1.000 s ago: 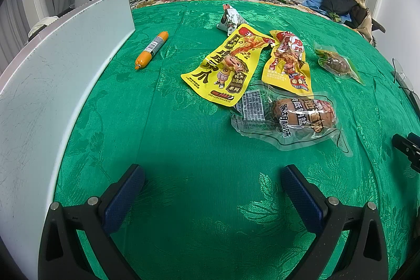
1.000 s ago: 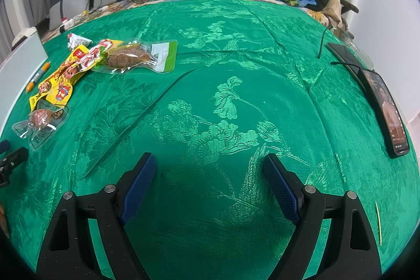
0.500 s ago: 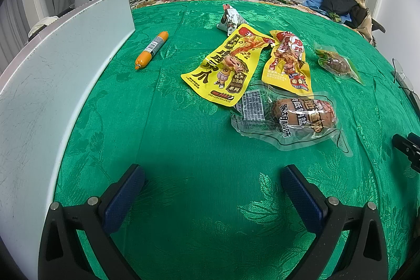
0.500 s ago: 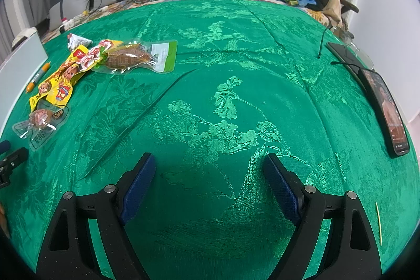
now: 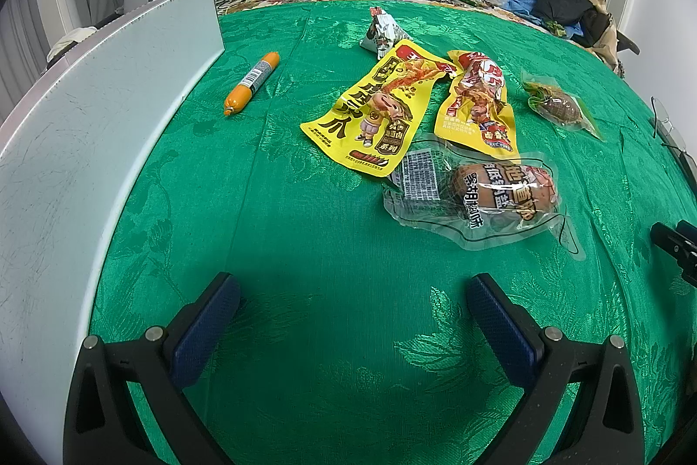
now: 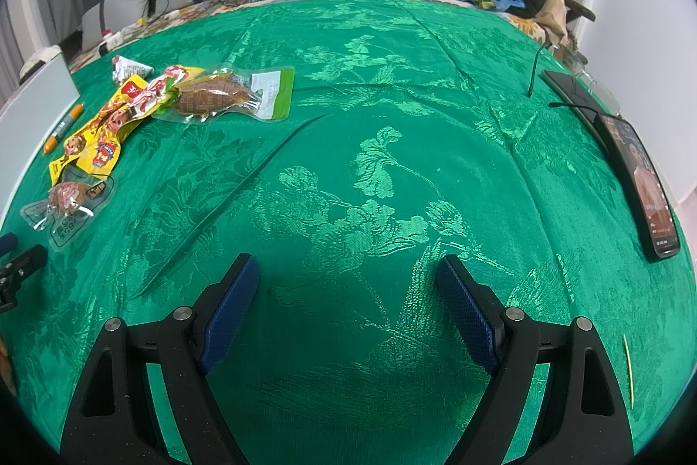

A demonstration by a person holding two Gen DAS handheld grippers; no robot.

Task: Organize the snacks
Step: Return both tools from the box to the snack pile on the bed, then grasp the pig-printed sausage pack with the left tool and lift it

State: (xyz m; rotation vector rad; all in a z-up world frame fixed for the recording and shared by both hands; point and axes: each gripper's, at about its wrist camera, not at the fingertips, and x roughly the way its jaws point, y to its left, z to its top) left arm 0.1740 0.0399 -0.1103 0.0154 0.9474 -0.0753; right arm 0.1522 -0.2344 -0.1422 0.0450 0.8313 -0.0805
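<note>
Several snacks lie on the green cloth (image 5: 305,229). A large yellow packet (image 5: 374,112) and a smaller yellow packet (image 5: 479,103) lie side by side. A clear vacuum pack with a brown sausage (image 5: 483,199) lies nearest my left gripper (image 5: 353,299), which is open and empty above bare cloth. An orange sausage stick (image 5: 252,81) lies to the left, a silver triangular packet (image 5: 383,31) behind, and a clear-and-green pack (image 5: 557,107) to the right. My right gripper (image 6: 344,282) is open and empty over bare cloth, far right of the snacks (image 6: 130,116).
A white box wall (image 5: 87,142) runs along the left edge. A phone (image 6: 640,181) and a dark tablet with cables (image 6: 570,90) lie at the right edge. Pillows and clothes are piled at the back. A toothpick (image 6: 628,369) lies at the front right.
</note>
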